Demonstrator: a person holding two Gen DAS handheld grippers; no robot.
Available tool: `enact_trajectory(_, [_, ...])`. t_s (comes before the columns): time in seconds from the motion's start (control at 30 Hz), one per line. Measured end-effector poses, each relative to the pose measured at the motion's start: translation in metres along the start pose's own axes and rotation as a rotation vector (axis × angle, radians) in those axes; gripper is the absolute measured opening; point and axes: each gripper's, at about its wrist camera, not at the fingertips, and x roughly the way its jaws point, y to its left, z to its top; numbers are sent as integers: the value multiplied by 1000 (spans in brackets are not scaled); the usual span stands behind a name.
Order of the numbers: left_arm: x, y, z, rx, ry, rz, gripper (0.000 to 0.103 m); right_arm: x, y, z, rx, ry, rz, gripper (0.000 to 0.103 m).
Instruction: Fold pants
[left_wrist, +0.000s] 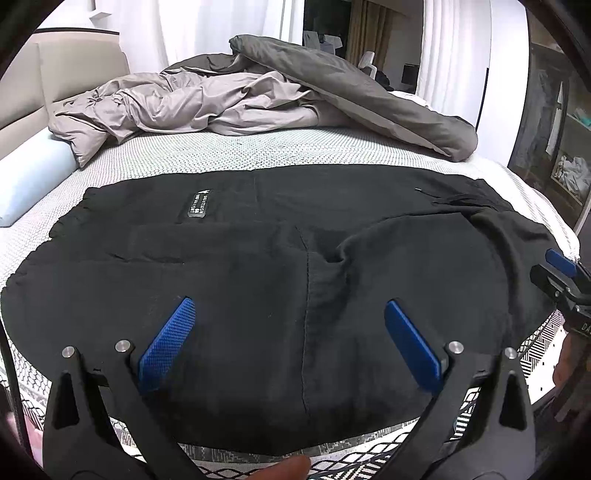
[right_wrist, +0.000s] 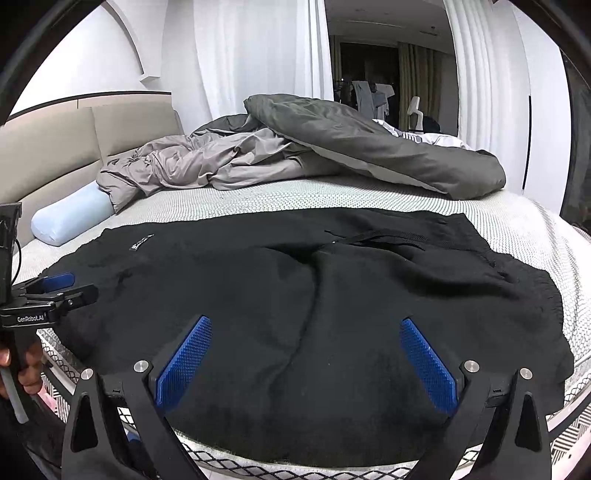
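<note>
Black pants (left_wrist: 258, 266) lie spread on the bed (left_wrist: 221, 151). Left gripper (left_wrist: 290, 345) and right gripper (right_wrist: 306, 363) hover spread above the pants, holding nothing. Folding not yet begun; next move calls for pinching an edge.

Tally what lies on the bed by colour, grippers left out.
Black: 1, the pants
Grey: 1, the rumpled duvet
Light blue: 1, the bolster pillow
Total: 3

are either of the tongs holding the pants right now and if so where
No. Both the left tongs and the right tongs are open above the black pants, with no cloth between their pads.
</note>
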Motion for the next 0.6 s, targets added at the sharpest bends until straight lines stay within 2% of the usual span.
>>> enact_trajectory(0.6, [-2, -1, 1, 4, -5, -2, 102, -2, -3, 2, 15, -28, -4, 103])
